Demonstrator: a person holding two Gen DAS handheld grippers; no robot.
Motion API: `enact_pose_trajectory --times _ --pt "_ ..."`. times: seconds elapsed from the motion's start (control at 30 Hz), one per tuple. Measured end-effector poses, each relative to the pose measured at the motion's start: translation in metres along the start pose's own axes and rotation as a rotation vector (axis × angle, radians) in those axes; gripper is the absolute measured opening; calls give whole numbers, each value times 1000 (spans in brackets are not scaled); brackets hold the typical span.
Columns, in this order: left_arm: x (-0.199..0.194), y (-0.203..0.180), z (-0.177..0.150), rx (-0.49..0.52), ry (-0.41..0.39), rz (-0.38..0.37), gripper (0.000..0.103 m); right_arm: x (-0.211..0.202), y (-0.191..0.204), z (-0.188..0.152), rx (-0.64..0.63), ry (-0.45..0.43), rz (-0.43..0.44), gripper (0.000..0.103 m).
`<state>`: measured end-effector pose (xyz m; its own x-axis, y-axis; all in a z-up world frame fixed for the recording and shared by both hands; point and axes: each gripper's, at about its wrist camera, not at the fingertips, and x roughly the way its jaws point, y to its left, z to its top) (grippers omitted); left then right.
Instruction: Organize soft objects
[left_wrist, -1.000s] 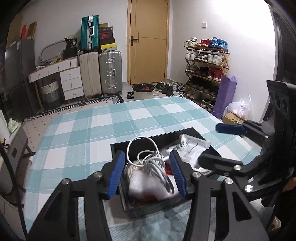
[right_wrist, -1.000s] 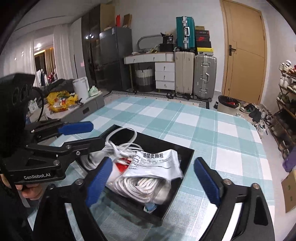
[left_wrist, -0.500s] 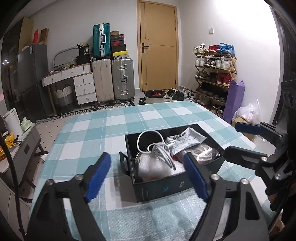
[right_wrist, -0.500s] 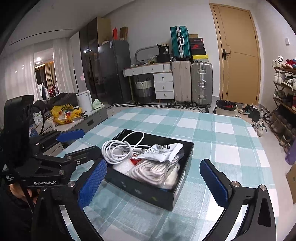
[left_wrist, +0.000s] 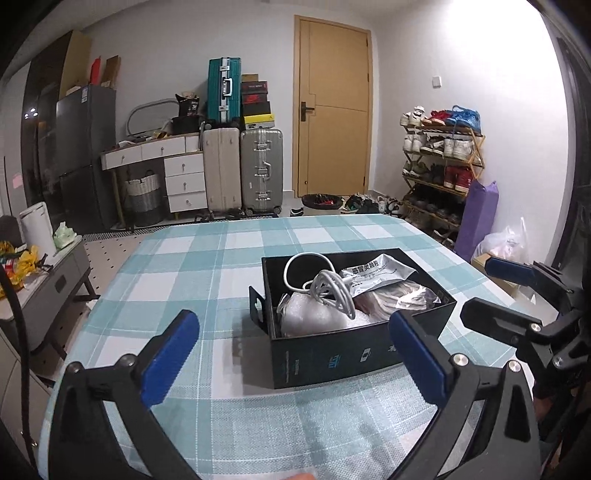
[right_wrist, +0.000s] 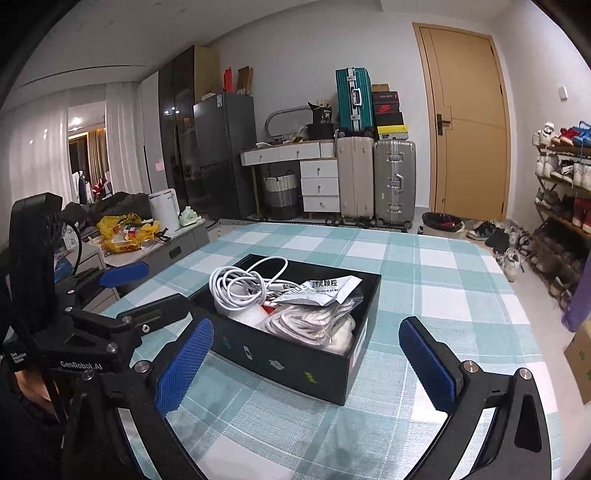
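A black box (left_wrist: 354, 343) is sitting on the desk (left_wrist: 177, 273), which is wearing a teal and white checked cloth, and the box is lying a little toward the near right part of that surface. Inside it, a coiled white cable (right_wrist: 243, 284) is resting on top at the far end, its loop rising over the rim. A silver sachet with printed characters (left_wrist: 376, 271) is lying across the middle of the heap, and a bundle of pale cord or cloth in clear wrapping (right_wrist: 314, 321) is filling the near end. A bit of red is showing under the sachet, too small to identify.

The left claw (left_wrist: 295, 354) is hanging in front of the box with its blue pads spread wide; its jaws have just been opening, and nothing is sitting between them but bare cloth. The right claw (right_wrist: 306, 362) is standing apart as well, near the box's corner and touching nothing.

Beyond the desk, three suitcases (left_wrist: 243, 170) are standing by a white drawer unit (left_wrist: 177, 166), a yellow door (left_wrist: 332, 110) is closed, and a shoe rack (left_wrist: 439, 162) is lining the right wall.
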<state>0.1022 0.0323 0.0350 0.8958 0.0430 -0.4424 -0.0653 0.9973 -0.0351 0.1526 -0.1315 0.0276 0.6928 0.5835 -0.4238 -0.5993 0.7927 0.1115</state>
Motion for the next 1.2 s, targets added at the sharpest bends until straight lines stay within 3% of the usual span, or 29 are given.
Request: enact_pose_trajectory --times 0.57,0.83,1.2 --pt "-3 -4 -14 31 -64 13 103 -8 3 -13 -23 -85 -17 102" --pt "-6 3 -15 -5 -82 7 103 -15 -2 -16 -2 -118 -25 102" --pt "-7 3 -15 -4 -87 5 103 -16 2 -15 -21 -114 -44 102"
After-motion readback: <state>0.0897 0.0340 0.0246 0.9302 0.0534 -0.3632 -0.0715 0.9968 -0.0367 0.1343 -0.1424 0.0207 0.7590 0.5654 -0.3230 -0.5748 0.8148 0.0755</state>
